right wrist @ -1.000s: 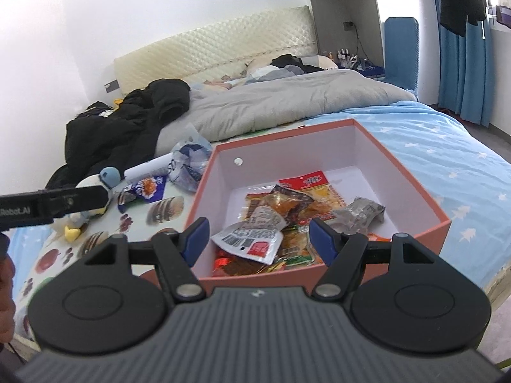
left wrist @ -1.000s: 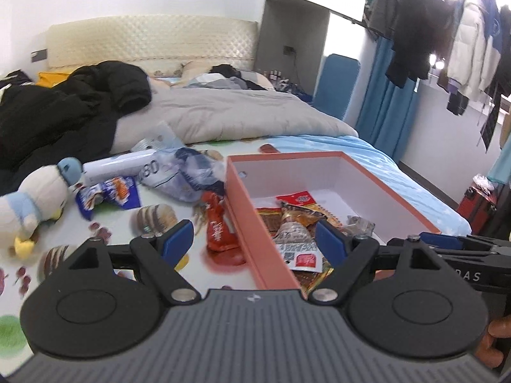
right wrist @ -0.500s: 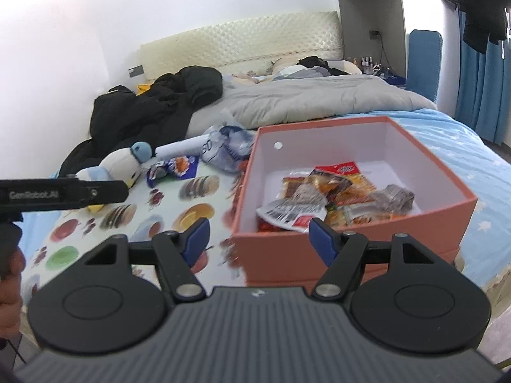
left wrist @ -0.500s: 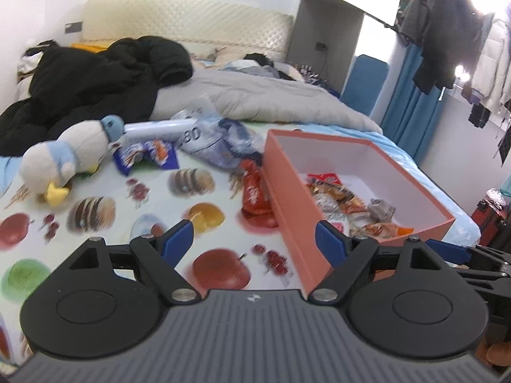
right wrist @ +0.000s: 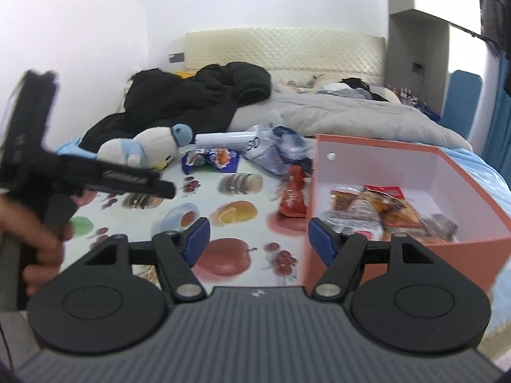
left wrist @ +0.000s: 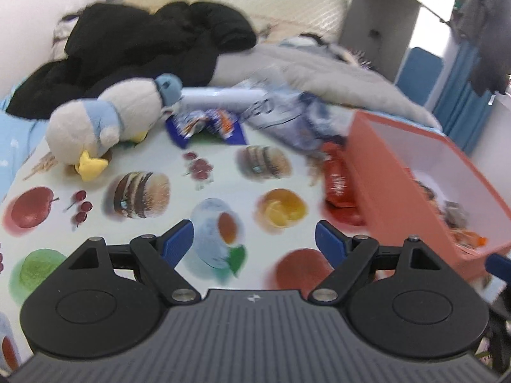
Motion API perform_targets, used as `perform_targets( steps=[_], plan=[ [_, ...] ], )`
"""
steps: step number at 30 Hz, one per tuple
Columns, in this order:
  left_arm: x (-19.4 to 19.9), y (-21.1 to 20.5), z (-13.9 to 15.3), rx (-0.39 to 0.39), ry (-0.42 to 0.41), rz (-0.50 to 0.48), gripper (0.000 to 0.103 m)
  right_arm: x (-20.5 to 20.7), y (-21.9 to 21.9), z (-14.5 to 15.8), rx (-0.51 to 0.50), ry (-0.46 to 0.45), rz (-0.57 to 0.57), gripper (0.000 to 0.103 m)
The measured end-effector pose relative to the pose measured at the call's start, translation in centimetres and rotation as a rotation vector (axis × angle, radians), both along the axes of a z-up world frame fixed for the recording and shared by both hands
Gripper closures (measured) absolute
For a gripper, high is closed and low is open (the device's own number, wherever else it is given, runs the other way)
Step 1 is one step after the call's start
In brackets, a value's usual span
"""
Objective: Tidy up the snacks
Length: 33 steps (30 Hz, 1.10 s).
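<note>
An orange box (right wrist: pixel 319 191) with a white inside stands on the fruit-print cloth (right wrist: pixel 236 210) at the right and holds several snack packets (right wrist: pixel 392 207). It also shows in the left wrist view (left wrist: pixel 380 172). A red snack packet (left wrist: pixel 337 182) lies against the box's left wall, also in the right wrist view (right wrist: pixel 292 199). A blue snack packet (left wrist: pixel 207 124) lies farther back (right wrist: pixel 212 159). My left gripper (left wrist: pixel 254 242) is open and empty above the cloth. My right gripper (right wrist: pixel 257 239) is open and empty at the box's near left corner.
A plush penguin (left wrist: pixel 108 118) lies at the back left. A clear plastic bag (left wrist: pixel 287 111) and a white tube (left wrist: pixel 220 95) lie behind the snacks. A black jacket (left wrist: pixel 150 41) and grey duvet (right wrist: pixel 351 115) cover the bed behind. The left tool and hand (right wrist: pixel 38 172) show at the right view's left.
Both grippers have swung left, away from the box and over the printed cloth. Both stay open and empty. The box and packets have not moved.
</note>
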State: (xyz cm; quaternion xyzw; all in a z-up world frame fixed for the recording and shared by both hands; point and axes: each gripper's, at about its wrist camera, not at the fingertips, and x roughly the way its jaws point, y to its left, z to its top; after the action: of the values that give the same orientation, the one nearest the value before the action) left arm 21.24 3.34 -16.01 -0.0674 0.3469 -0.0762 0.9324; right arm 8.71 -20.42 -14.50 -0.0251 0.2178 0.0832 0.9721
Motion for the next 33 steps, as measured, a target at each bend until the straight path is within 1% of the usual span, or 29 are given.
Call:
perform_targets(
  steps=[2, 5, 8, 10, 14, 17, 19, 20, 22, 25, 27, 29, 31, 33],
  plan=[
    [2.3, 0.7, -1.2, -0.003, 0.026, 0.018, 0.017, 1.2, 1.1, -0.7, -0.027, -0.001, 0.015, 0.033],
    [6.0, 1.4, -3.2, 0.035, 0.05, 0.04, 0.017, 3.2, 2.5, -1.6, -0.079, -0.007, 0.014, 0.034],
    [9.8, 1.5, -5.0, 0.099, 0.071, 0.055, 0.017, 5.8, 3.6, -2.6, -0.1, -0.011, -0.018, 0.034],
    [12.2, 1.5, -5.8, 0.14, 0.072, 0.058, 0.017, 8.0, 4.5, -3.4, -0.124, -0.01, -0.044, 0.036],
    [16.7, 1.8, -6.7, 0.18, 0.07, 0.072, 0.018, 11.8, 5.8, -5.2, -0.164, -0.008, -0.102, 0.039],
    [19.0, 1.5, -6.8, 0.227, 0.059, 0.072, 0.018, 14.8, 6.9, -6.7, -0.218, 0.0, -0.132, 0.046],
    [20.4, 1.0, -7.1, 0.265, 0.063, 0.062, 0.019, 17.1, 7.2, -7.5, -0.242, 0.011, -0.14, 0.047],
    [20.9, 0.8, -7.2, 0.279, 0.064, 0.061, 0.021, 18.3, 7.2, -7.8, -0.247, 0.019, -0.163, 0.047],
    [21.8, 0.5, -7.4, 0.301, 0.052, 0.067, 0.022, 20.5, 7.4, -8.5, -0.261, 0.024, -0.199, 0.047],
    [23.4, 0.5, -8.1, 0.326, 0.053, 0.082, 0.023, 23.3, 7.6, -9.8, -0.322, 0.037, -0.229, 0.047],
    [24.2, 0.6, -8.6, 0.33, 0.065, 0.083, 0.029, 24.6, 7.5, -10.4, -0.344, 0.048, -0.243, 0.051],
    [25.0, 0.4, -9.0, 0.349, 0.068, 0.08, 0.031, 25.5, 7.6, -11.0, -0.386, 0.052, -0.251, 0.054],
    [25.7, 0.4, -9.2, 0.358, 0.071, 0.087, 0.032, 25.8, 8.0, -11.4, -0.445, 0.033, -0.256, 0.054],
    [26.4, 0.8, -9.2, 0.345, 0.073, 0.113, 0.036, 26.2, 8.3, -11.7, -0.486, 0.026, -0.259, 0.054]
  ],
)
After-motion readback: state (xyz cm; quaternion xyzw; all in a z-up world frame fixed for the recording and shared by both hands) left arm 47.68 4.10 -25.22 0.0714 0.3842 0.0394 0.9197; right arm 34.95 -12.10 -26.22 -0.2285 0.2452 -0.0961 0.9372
